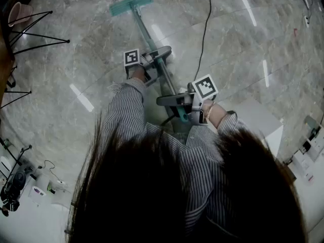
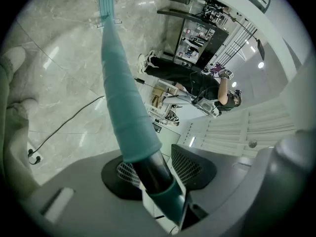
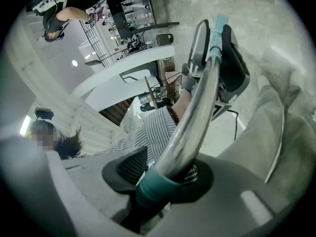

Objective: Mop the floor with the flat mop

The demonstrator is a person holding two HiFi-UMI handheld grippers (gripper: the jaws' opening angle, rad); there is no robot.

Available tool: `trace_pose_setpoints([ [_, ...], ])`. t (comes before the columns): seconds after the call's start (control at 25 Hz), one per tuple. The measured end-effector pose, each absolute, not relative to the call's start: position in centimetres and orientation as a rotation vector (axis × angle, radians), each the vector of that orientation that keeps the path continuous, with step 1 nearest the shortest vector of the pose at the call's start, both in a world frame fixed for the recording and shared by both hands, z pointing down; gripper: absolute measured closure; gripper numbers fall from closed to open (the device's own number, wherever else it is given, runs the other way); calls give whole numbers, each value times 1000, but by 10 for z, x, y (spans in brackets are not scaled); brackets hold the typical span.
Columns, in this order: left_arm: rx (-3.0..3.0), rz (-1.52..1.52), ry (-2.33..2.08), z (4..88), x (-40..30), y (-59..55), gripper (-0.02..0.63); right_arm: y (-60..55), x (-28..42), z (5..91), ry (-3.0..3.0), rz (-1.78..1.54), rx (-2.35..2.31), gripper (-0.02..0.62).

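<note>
Dark hair (image 1: 167, 196) and my striped sleeves (image 1: 126, 115) crowd the bottom of the head view, closest of all. Past them both my tools are on the flat mop (image 1: 144, 27).

My left gripper (image 1: 161, 54) is clamped across the handle (image 1: 148, 33). In its own view the jaws pinch the shaft just where the teal sleeve ends and a dark section begins. My right gripper (image 1: 169, 100) grips the same handle higher up, nearer my body. Its jaws are closed round a teal collar at the base of the bare metal tube (from that view the left gripper shows further along the tube). Both tools lie roughly level, their marker cubes facing up.

From my hands the handle slants away and down to the mop head (image 1: 131, 3) — a teal strip lying flat on the floor (image 1: 243, 44), well ahead of me.

That floor is glossy grey marble, streaked with reflections of ceiling lights. A black cable (image 1: 205, 29) trails across it to the right of the handle, apart from it. Off to my left stands a thin black wire-legged frame (image 1: 35, 32).

In the left gripper view, well behind the mop, a person in dark clothes (image 2: 222, 90) stands beside black shelving (image 2: 197, 31).
</note>
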State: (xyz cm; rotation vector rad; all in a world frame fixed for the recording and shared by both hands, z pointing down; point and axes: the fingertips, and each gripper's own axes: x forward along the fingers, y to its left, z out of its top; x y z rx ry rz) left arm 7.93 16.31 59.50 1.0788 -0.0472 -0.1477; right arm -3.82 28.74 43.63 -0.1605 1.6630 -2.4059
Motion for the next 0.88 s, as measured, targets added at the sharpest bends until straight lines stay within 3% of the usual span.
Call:
trace_pose_setpoints([
  [0.2, 1089, -122, -48, 595, 55, 171, 405, 292, -31, 437, 1689, -2437, -149, 451],
  [0.8, 1084, -215, -75, 586, 73, 165, 449, 292, -26, 440, 1752, -2568, -185, 451],
  [0.88, 1083, -222, -84, 588, 75, 164, 451, 287, -19, 440, 1673, -2567, -196, 410],
])
